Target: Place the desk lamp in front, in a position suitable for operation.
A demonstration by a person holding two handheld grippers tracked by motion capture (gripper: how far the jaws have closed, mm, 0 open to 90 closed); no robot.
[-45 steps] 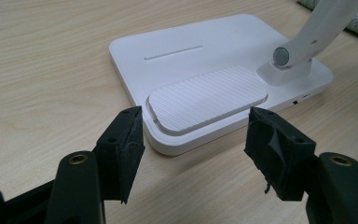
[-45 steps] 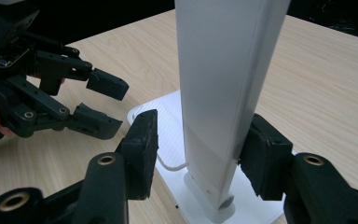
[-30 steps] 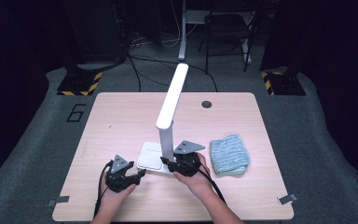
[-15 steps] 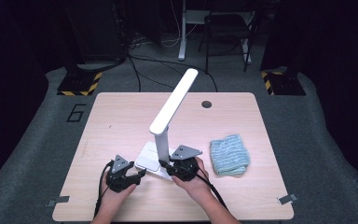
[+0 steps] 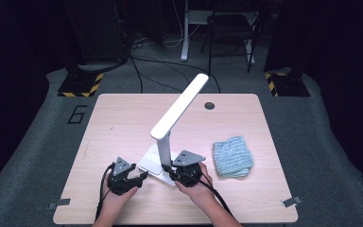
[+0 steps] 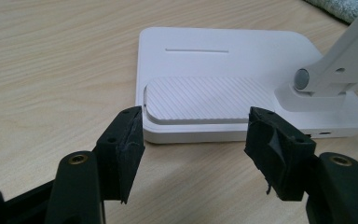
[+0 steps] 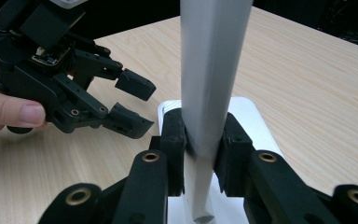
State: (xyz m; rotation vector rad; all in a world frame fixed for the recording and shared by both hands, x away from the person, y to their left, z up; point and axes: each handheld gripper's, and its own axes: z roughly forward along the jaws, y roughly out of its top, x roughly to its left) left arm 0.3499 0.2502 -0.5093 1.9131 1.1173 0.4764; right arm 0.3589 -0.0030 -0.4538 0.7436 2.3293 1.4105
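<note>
— From above, where is the lamp [image 5: 170,137]?

— Near the table [image 5: 123,113] front edge, between both grippers.

— Left gripper view?

— The left gripper [image 6: 193,140] gapes wide before the lamp's base [image 6: 223,79], gripping nothing.

— Right gripper view?

— The right gripper [image 7: 201,144], jaws just closed, clamps the lamp's post [image 7: 209,79].

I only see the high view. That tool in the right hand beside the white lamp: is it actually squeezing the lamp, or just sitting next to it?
Observer: Squeezing. The right gripper has just been closing, and both pads now press on the lamp's upright post.
Operator: And the other tool?
Observer: The left gripper is open. Its jaws stand apart with nothing between them, facing the near edge of the lamp base.
Operator: Anything on that base?
Observer: A ribbed panel, with a thin groove beyond it.
</note>
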